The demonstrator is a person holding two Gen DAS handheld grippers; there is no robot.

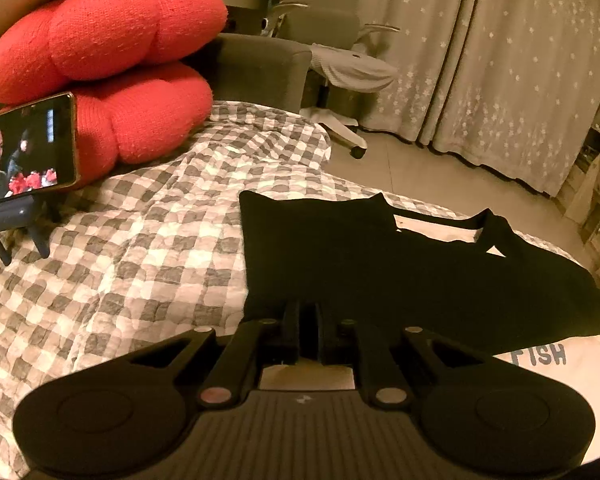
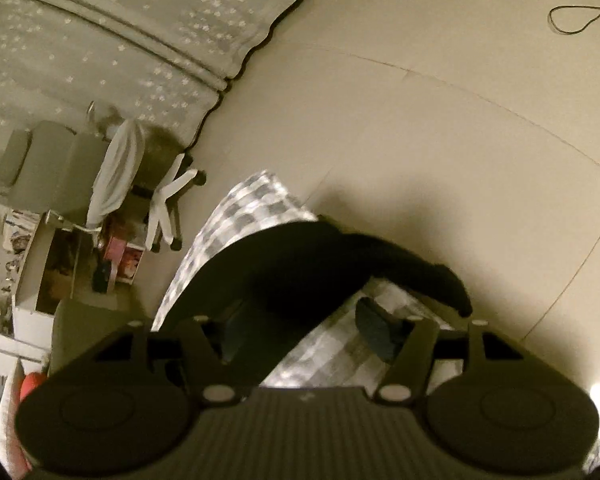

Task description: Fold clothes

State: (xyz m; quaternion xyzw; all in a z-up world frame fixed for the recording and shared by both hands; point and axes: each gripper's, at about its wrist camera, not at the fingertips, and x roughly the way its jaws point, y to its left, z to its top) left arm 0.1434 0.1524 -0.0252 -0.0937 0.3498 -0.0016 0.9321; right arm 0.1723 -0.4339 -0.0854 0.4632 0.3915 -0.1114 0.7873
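The grey-and-white checked quilt on the bed (image 1: 140,240) lies open and bare across a broad stretch left of the black garment (image 1: 380,264), giving a gripper free passage there. Toward the far left corner the way is blocked: a phone on a small dark tripod stand (image 1: 24,152) stands on the quilt, and two stacked red knitted cushions (image 1: 112,76) rise just behind it, touching. Beyond the bed's far edge a white swivel office chair (image 1: 340,64) stands on the pale tiled floor (image 2: 440,128), near the star-patterned curtains (image 1: 480,52). To the right of the bed the floor is open, with only a thin dark cable (image 2: 584,16) lying far off.
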